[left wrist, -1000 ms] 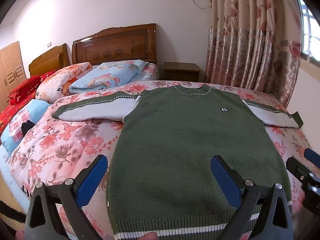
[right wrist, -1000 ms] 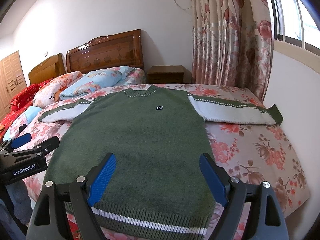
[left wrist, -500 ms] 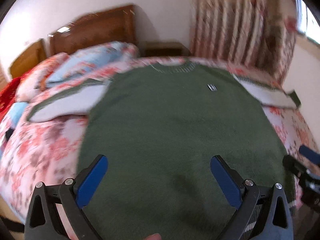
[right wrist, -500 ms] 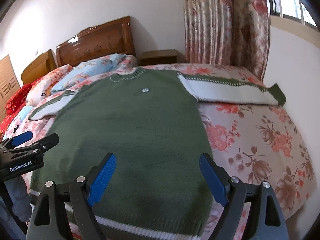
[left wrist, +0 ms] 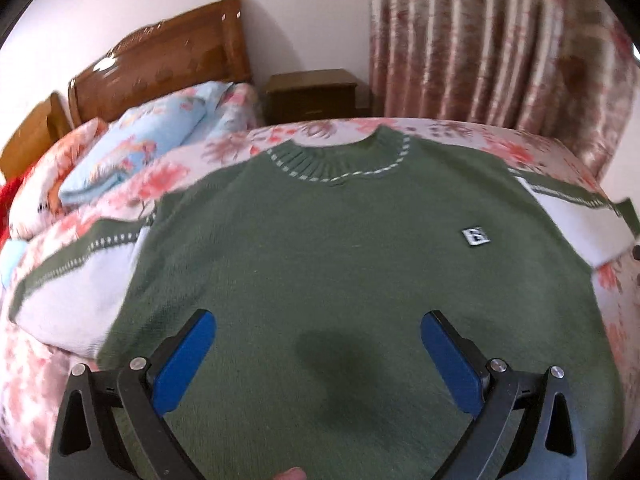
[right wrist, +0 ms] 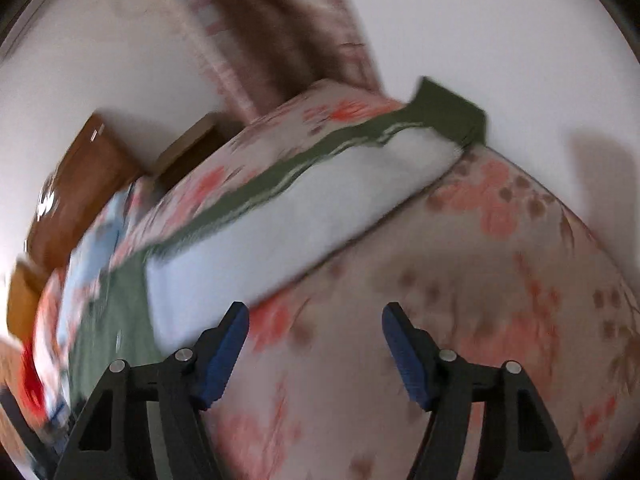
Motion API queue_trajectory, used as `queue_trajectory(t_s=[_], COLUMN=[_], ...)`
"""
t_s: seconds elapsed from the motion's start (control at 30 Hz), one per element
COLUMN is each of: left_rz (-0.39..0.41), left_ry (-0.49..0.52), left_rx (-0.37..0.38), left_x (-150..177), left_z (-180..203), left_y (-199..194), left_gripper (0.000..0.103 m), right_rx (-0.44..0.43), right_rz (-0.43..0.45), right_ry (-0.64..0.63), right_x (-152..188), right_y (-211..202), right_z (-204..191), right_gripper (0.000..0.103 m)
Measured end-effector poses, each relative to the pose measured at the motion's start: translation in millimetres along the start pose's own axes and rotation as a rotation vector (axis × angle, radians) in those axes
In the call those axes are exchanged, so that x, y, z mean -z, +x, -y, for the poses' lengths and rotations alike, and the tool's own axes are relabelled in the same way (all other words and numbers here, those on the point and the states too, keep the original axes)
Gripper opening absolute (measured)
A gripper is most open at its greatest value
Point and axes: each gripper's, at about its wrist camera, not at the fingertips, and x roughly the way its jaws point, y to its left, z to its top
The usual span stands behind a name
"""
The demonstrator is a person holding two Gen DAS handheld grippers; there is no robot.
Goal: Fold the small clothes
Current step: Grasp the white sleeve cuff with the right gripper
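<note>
A green knit sweater (left wrist: 344,264) with white sleeves lies flat, front up, on the floral bedspread (left wrist: 224,148). My left gripper (left wrist: 318,336) is open and empty, low over the sweater's middle, pointing at the collar (left wrist: 340,164). My right gripper (right wrist: 316,332) is open and empty over the bedspread (right wrist: 480,280), tilted, just below the sweater's right white sleeve (right wrist: 312,216) with its green cuff (right wrist: 448,112). The right view is blurred.
Pillows (left wrist: 152,136) and a wooden headboard (left wrist: 160,68) stand at the bed's far left. A nightstand (left wrist: 312,92) and floral curtains (left wrist: 500,48) are behind the bed. A white wall (right wrist: 520,60) runs close along the bed's right side.
Both grippers moved forward over the bed. The left one went up the sweater's body toward the collar. The right one swung right and rolled toward the right sleeve. Both stayed open.
</note>
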Motion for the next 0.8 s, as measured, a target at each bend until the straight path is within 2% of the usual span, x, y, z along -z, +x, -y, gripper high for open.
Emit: queue_trajectory(t_s=[0.07, 0.13, 0.23, 0.33, 0.4, 0.5, 0.53, 0.57, 0.63, 0.73, 0.8], left_rz=[-0.01, -0.031, -0.046, -0.027, -0.021, -0.017, -0.017, -0.016, -0.015, -0.018, -0.027], left_ry=[0.002, 0.021, -0.039, -0.031, -0.029, -0.038, -0.039, -0.041, -0.047, -0.065, -0.075], left_rx=[0.002, 0.005, 0.095, 0.088, 0.084, 0.089, 0.089, 0.087, 0.084, 0.073, 0.069], left_x=[4, 11, 13, 15, 15, 15, 15, 15, 15, 14, 12], left_z=[-4, -5, -17, -16, -15, -16, -17, -17, -18, -18, -19], left_y=[8, 20, 21, 22, 23, 23, 24, 24, 24, 25, 26], left_gripper=[0.103, 0.103, 0.103, 0.103, 0.103, 0.103, 0.103, 0.103, 0.103, 0.103, 0.103], right_rx=[0.001, -0.041, -0.05, -0.127, -0.169, -0.249, -0.243, -0.254, -0.282, -0.245, -0.269], right_rz=[-0.005, 0.022, 0.049, 0.087, 0.129, 0.167, 0.165, 0.168, 0.18, 0.173, 0.183], right_ry=[0.062, 0.113, 0.157, 0.178, 0.203, 0.302, 0.346, 0.381, 0.414, 0.374, 0.381], right_x=[-15, -25, -36, -45, -47, -50, -51, -52, -54, -56, -56], right_y=[14, 21, 27, 36, 42, 51, 53, 54, 56, 57, 56], right_z=[13, 24, 32, 38, 47, 69, 77, 84, 90, 83, 85], right_gripper=[0.064, 0.06, 0.057, 0.054, 0.047, 0.025, 0.015, 0.011, 0.01, 0.011, 0.011])
